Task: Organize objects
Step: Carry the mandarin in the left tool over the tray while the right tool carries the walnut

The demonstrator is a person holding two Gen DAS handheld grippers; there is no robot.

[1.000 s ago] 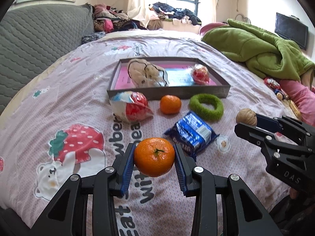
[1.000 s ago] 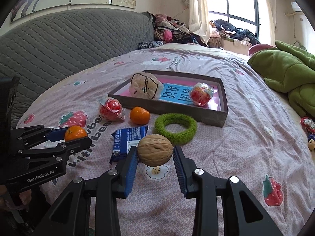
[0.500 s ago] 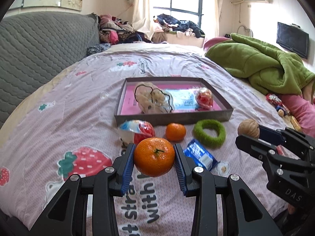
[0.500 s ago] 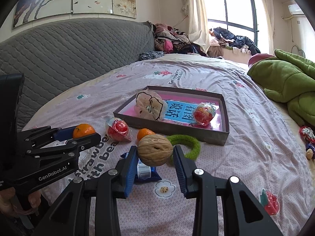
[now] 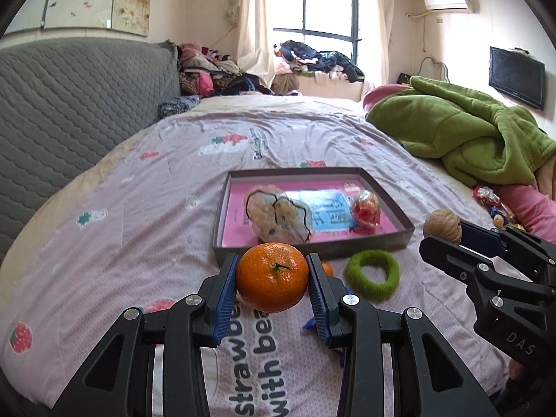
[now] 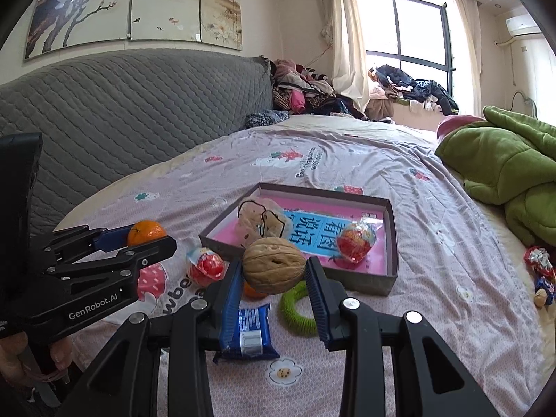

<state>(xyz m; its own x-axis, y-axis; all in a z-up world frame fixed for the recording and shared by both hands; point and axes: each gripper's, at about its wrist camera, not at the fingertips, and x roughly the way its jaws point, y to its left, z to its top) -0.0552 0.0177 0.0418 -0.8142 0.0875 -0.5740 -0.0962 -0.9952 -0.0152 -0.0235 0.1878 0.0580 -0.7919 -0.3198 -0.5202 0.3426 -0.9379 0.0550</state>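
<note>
My left gripper [image 5: 272, 290] is shut on an orange tangerine [image 5: 272, 276] and holds it above the bedspread, short of the grey tray [image 5: 396, 239]. My right gripper [image 6: 274, 288] is shut on a brown walnut [image 6: 272, 266], also held in the air before the tray [image 6: 391, 279]. The tray has a pink floor and holds a clear bag of snacks [image 5: 278, 217] and a red wrapped sweet [image 5: 365, 210]. On the bed before the tray lie a green ring [image 5: 373, 274], a second tangerine [image 6: 252, 292], a red wrapped snack [image 6: 206, 266] and a blue packet [image 6: 248, 330].
A green blanket [image 5: 469, 135] is heaped on the bed's right side, with small wrapped sweets [image 6: 538, 267] below it. A grey quilted headboard [image 6: 121, 111] runs along the left. Piled clothes [image 5: 215, 73] lie at the far end under the window.
Both grippers have risen with their loads and tilted up, so the tray and loose items sit lower in both views. The grips have not changed.
</note>
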